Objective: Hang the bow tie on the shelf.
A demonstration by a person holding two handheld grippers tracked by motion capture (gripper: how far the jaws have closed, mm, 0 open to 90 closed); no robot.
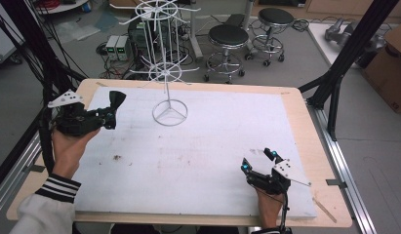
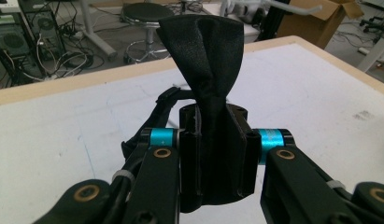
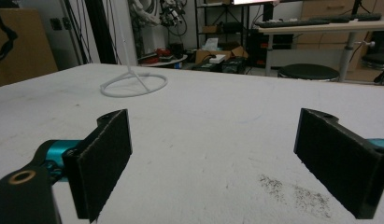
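Pinching black cloth (image 2: 206, 65), clamped between jaws

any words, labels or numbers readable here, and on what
None can be read.
The black fabric piece clamped in the left hand-held gripper bears no print.
The cardboard box beside the table shows dark marks, too blurred to read.
The white wire rack bears no label.
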